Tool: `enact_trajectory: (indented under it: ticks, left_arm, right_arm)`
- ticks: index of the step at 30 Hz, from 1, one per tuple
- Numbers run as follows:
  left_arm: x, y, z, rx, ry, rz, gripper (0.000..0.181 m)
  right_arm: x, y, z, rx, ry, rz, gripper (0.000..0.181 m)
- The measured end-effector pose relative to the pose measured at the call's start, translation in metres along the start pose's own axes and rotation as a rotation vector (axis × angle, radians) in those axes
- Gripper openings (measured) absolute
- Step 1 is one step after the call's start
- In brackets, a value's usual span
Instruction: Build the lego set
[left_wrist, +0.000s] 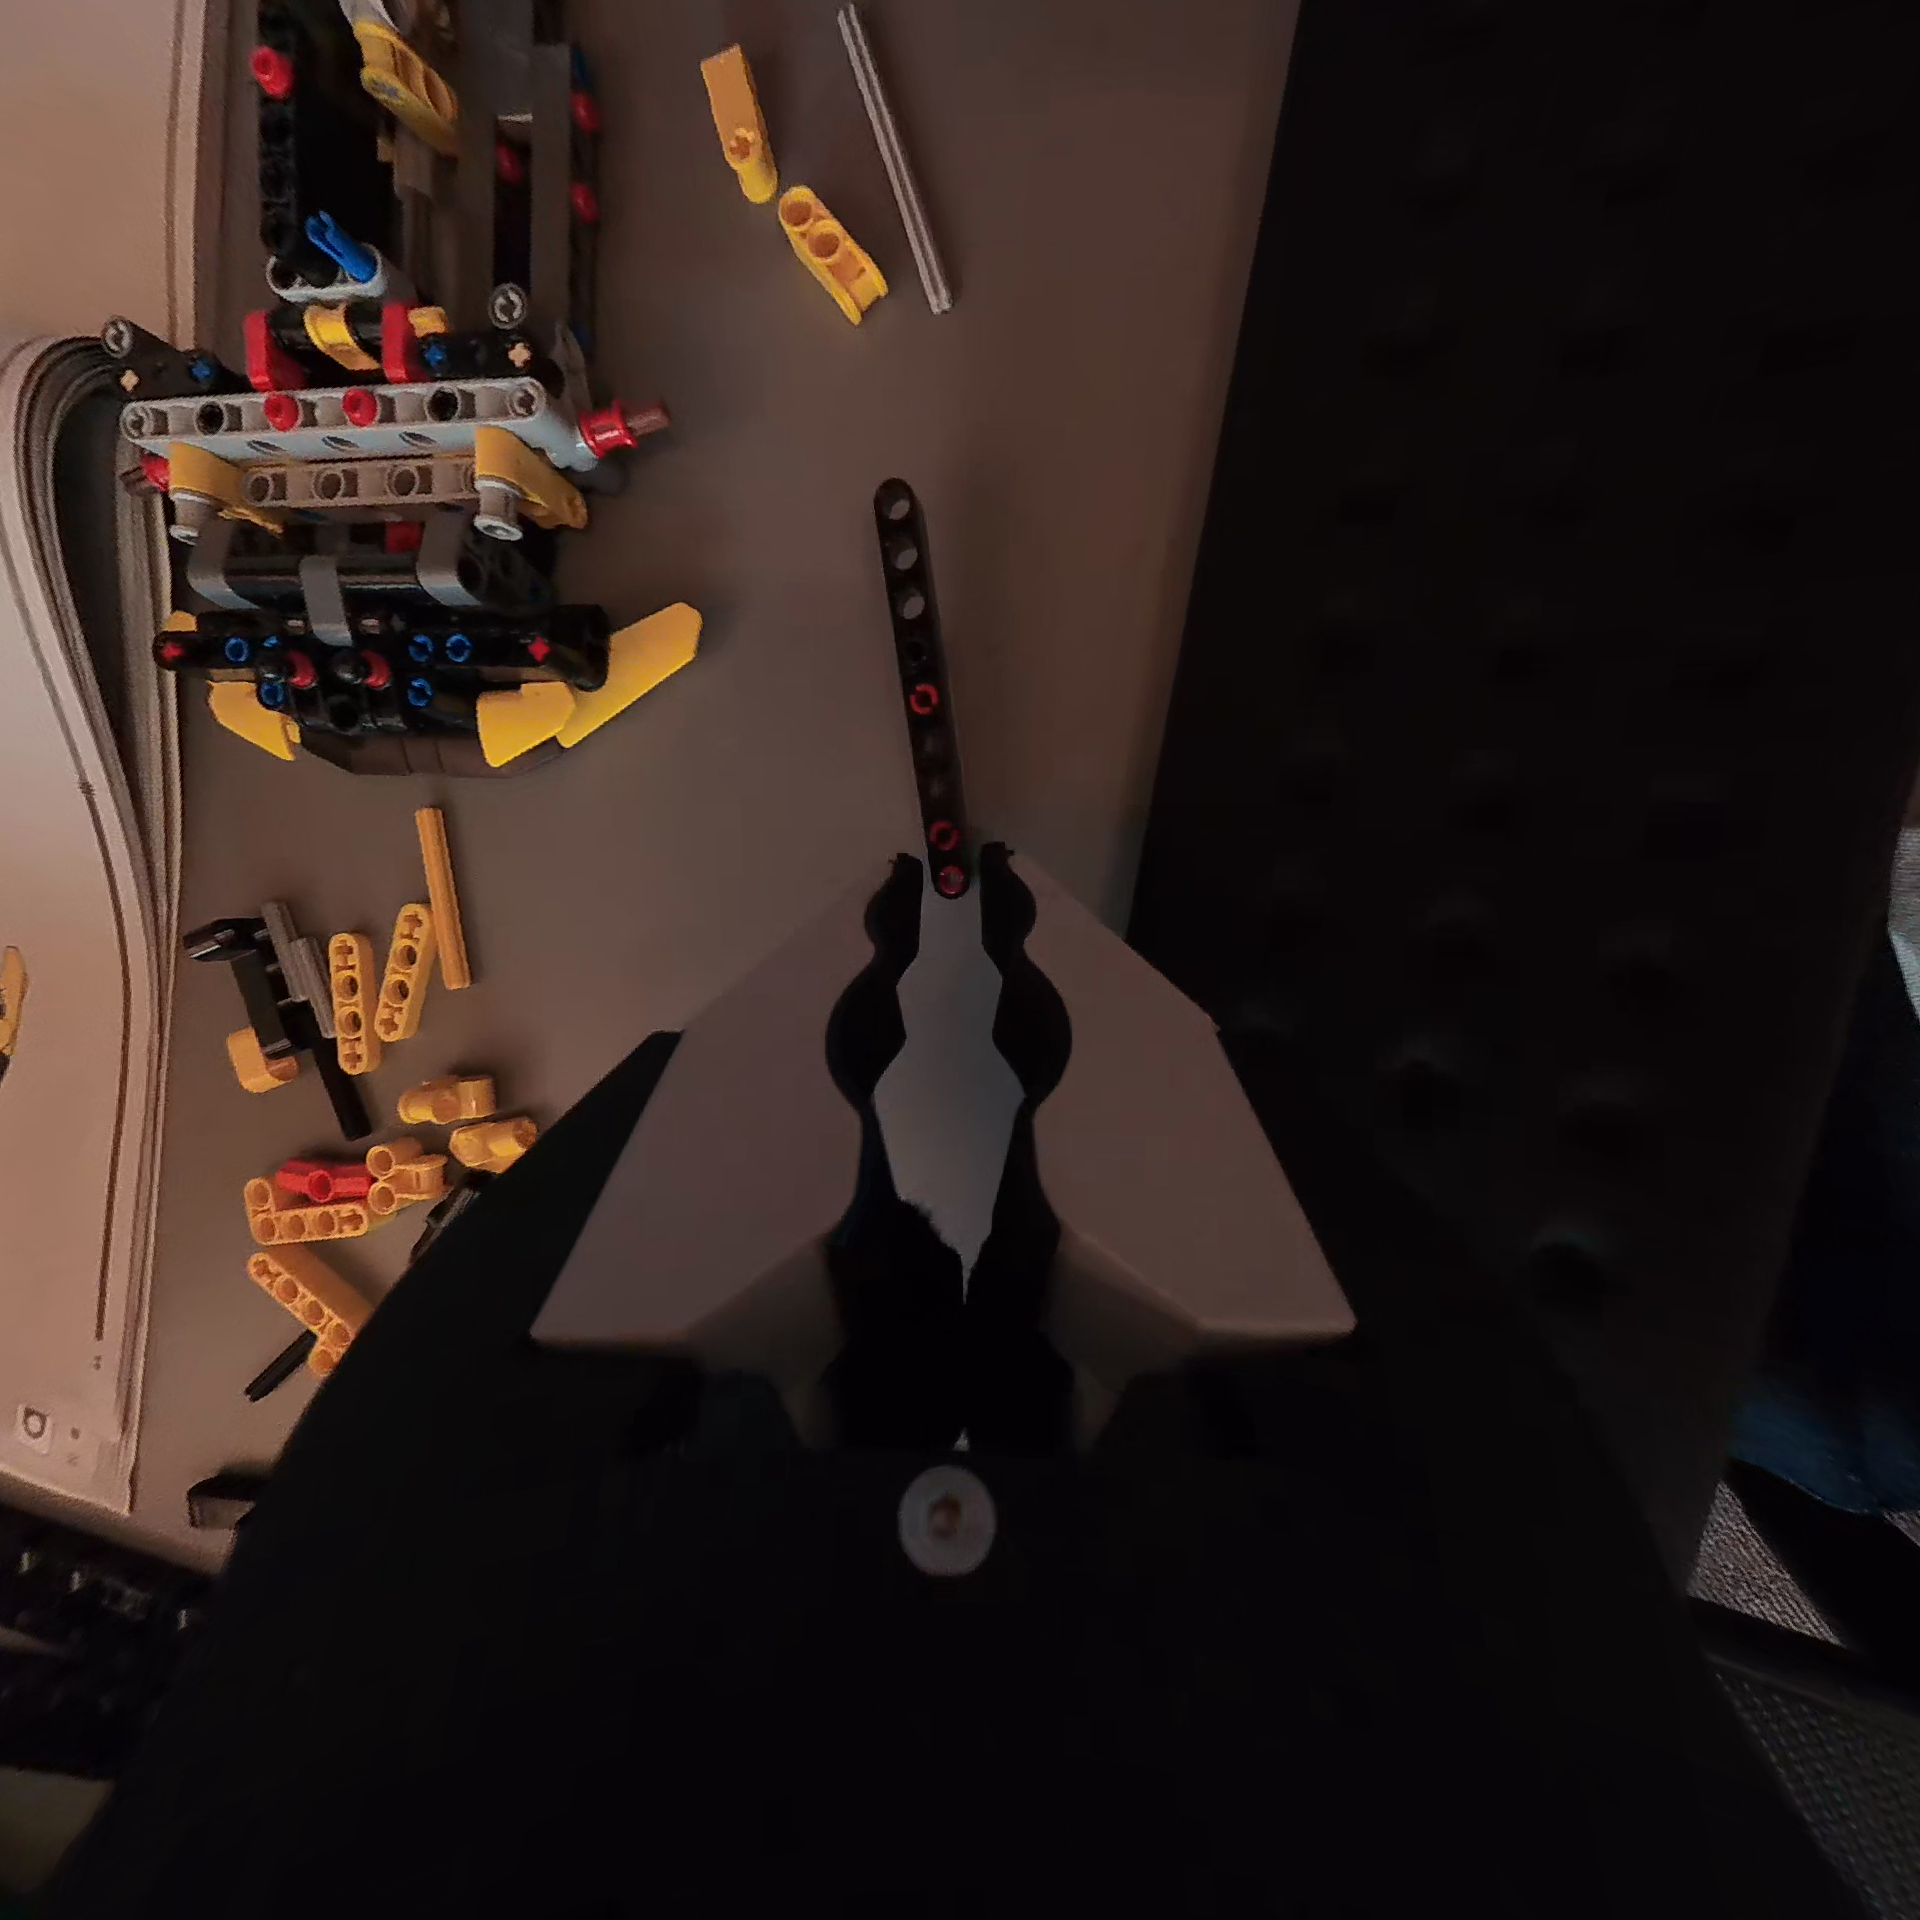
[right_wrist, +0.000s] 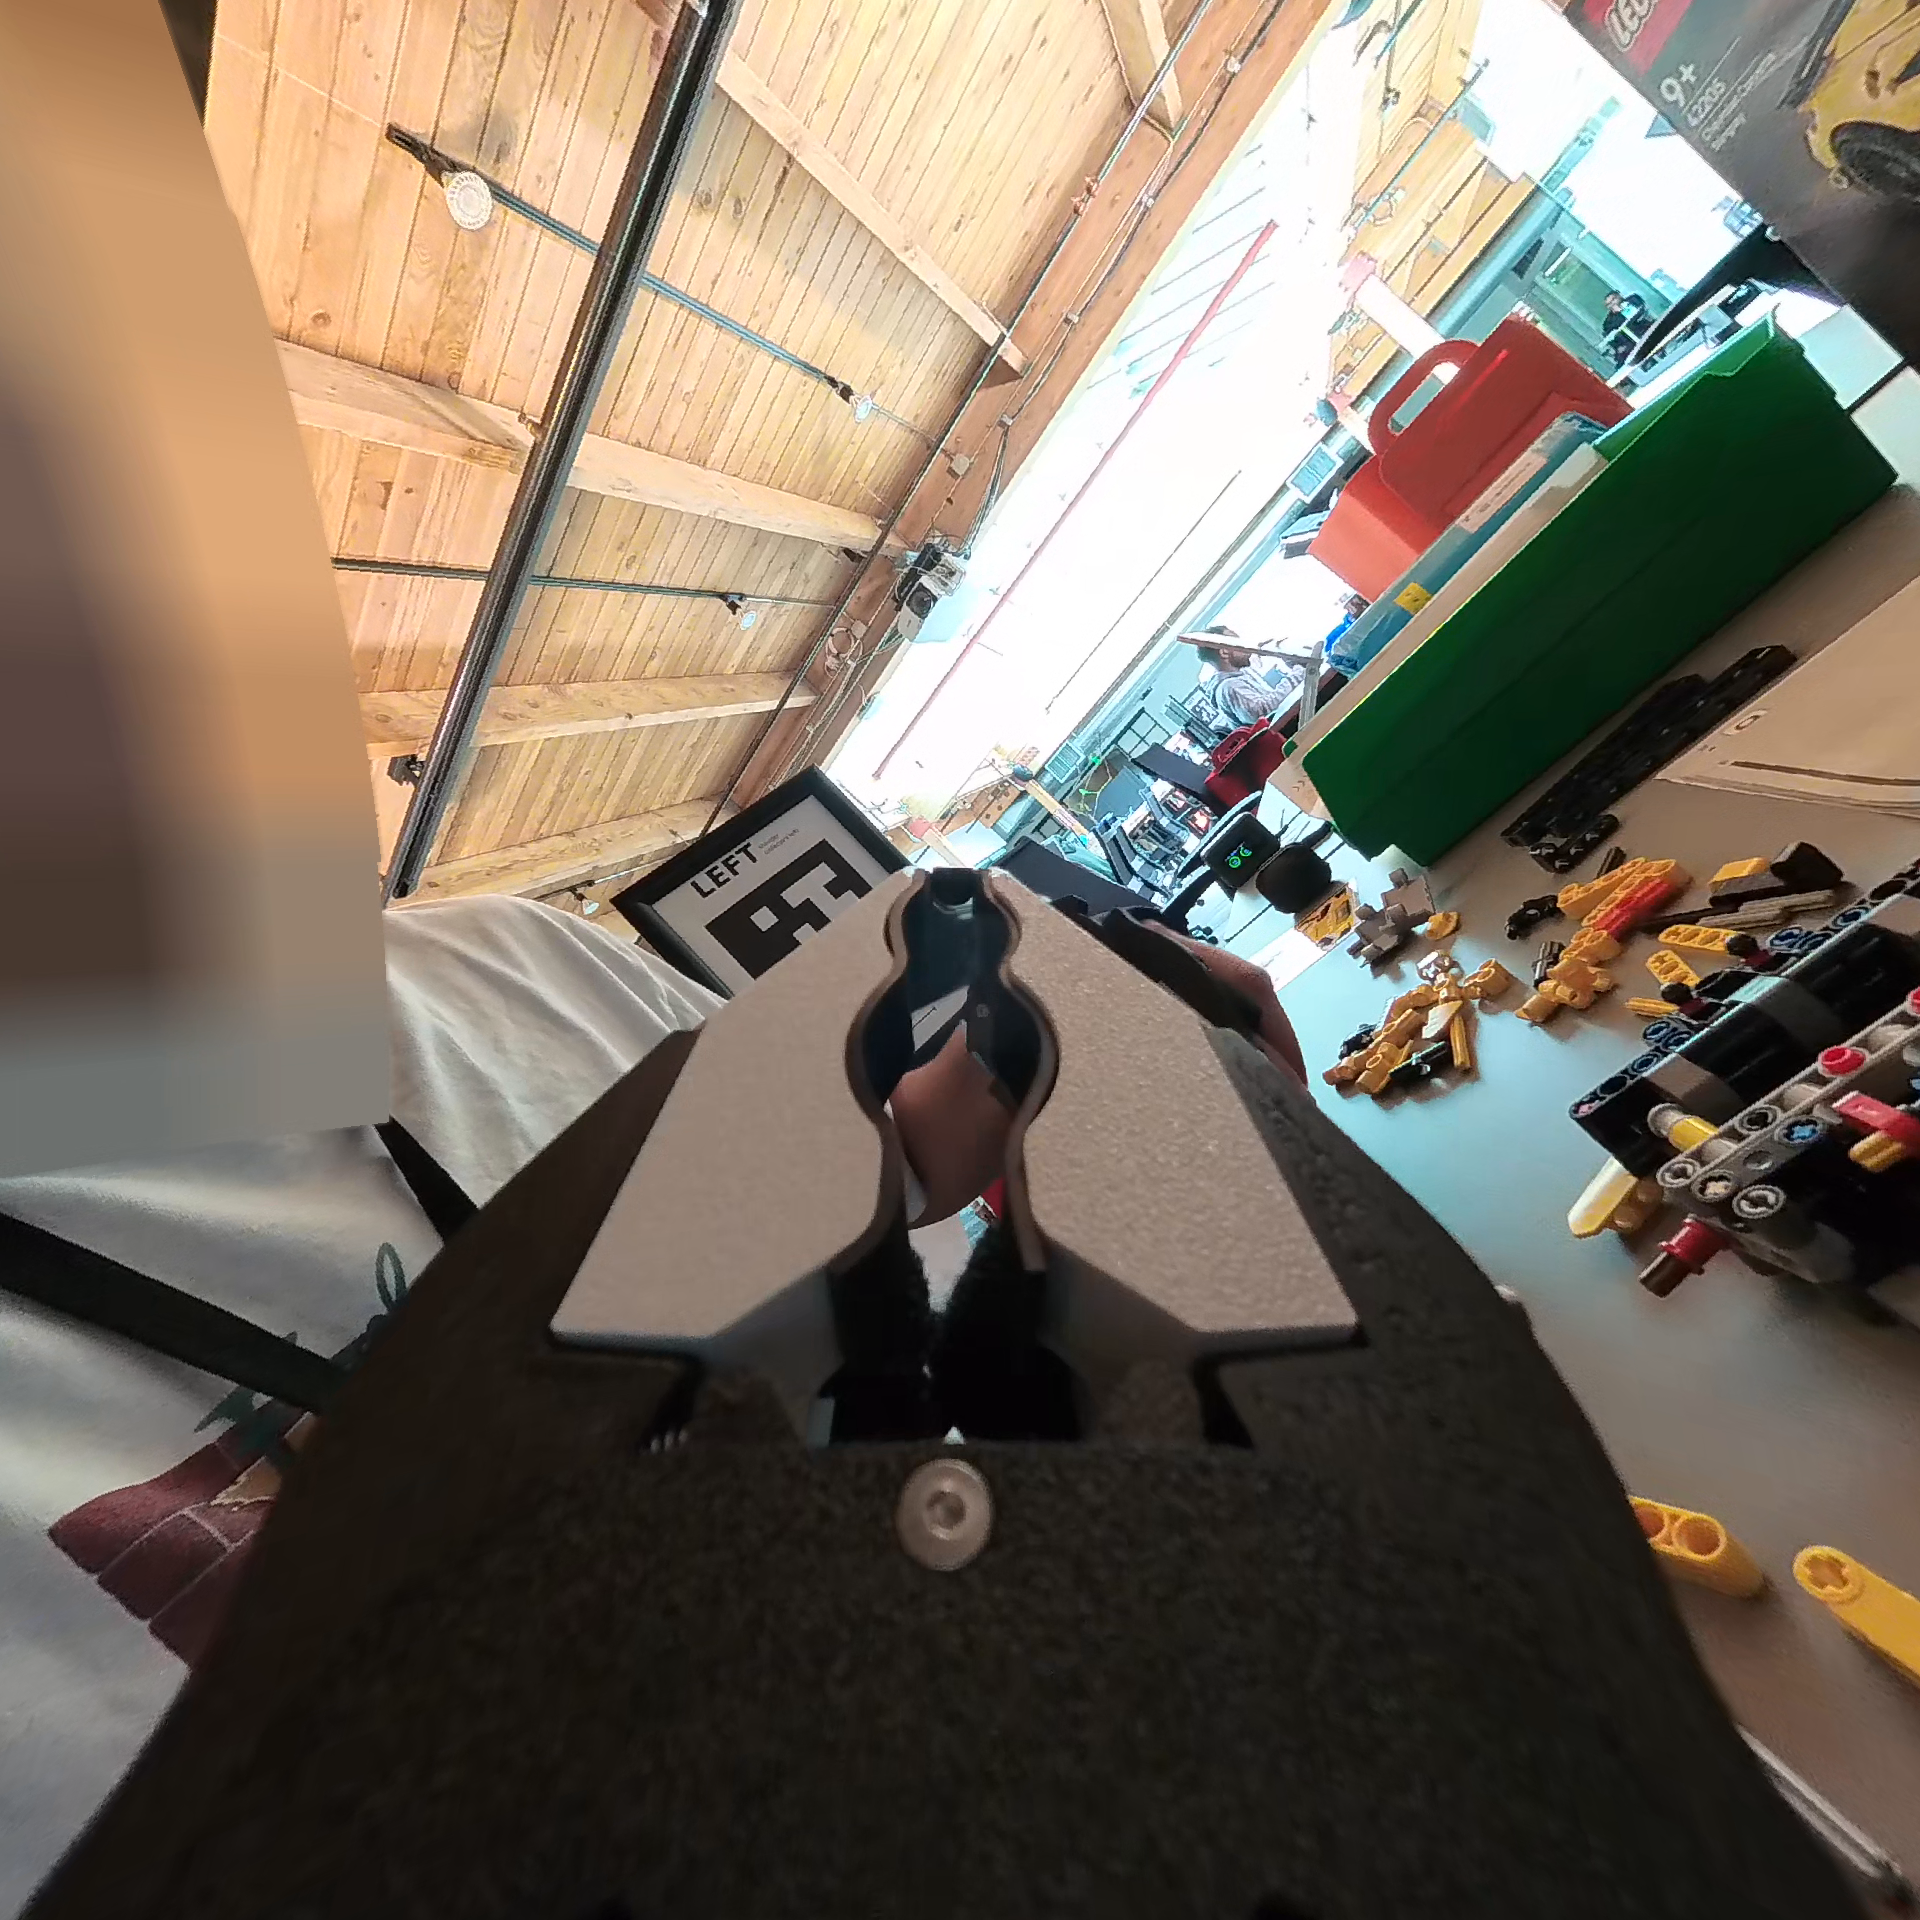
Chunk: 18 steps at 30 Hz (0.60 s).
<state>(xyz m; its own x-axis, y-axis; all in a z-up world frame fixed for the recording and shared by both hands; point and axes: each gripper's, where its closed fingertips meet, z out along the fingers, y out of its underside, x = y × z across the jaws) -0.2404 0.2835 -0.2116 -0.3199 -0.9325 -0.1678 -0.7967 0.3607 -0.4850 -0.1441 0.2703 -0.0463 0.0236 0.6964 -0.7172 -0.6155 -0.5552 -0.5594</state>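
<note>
Left tongs (left_wrist: 948, 868) pinch only the end of the long black beam (left_wrist: 925, 675), so it could swing or drop. Right tongs (right_wrist: 954, 888) pinch a small dark piece (right_wrist: 954, 902).

In the left wrist view the beam (left_wrist: 923, 675) lies on the table (left_wrist: 748, 790), model (left_wrist: 384, 499) to its left, loose parts (left_wrist: 353, 1091) below the model.

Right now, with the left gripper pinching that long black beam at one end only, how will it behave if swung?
The black beam is thin and sticks out far beyond the left gripper, so it will probably pivot or droop in the pinch. It looks like stiff, light plastic, unlikely to bend. The red pins in its holes may snag.
</note>
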Motion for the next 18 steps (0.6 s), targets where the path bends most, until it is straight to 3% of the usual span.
enact_trajectory:
  ticks: [8,10,13,15,18]
  left_arm:
    - [-0.009,-0.003,-0.004,0.055,0.056,-0.038,0.006]
    - [-0.019,-0.028,-0.019,0.225,0.091,-0.136,0.006]
    - [-0.062,-0.09,-0.067,0.685,0.151,-0.441,0.006]
    - [-0.083,-0.119,-0.093,0.977,0.312,-0.652,0.006]
    - [-0.086,-0.142,-0.094,1.165,0.486,-0.742,0.006]
  right_arm:
    - [0.0,-0.001,-0.002,0.003,0.01,-0.012,0.006]
    - [0.003,-0.007,-0.005,0.022,0.038,-0.043,0.006]
    - [0.014,-0.016,-0.01,0.031,0.187,-0.195,0.006]
    - [0.023,-0.009,-0.003,-0.05,0.297,-0.342,0.006]
    - [0.025,-0.007,0.008,-0.085,0.339,-0.438,0.007]
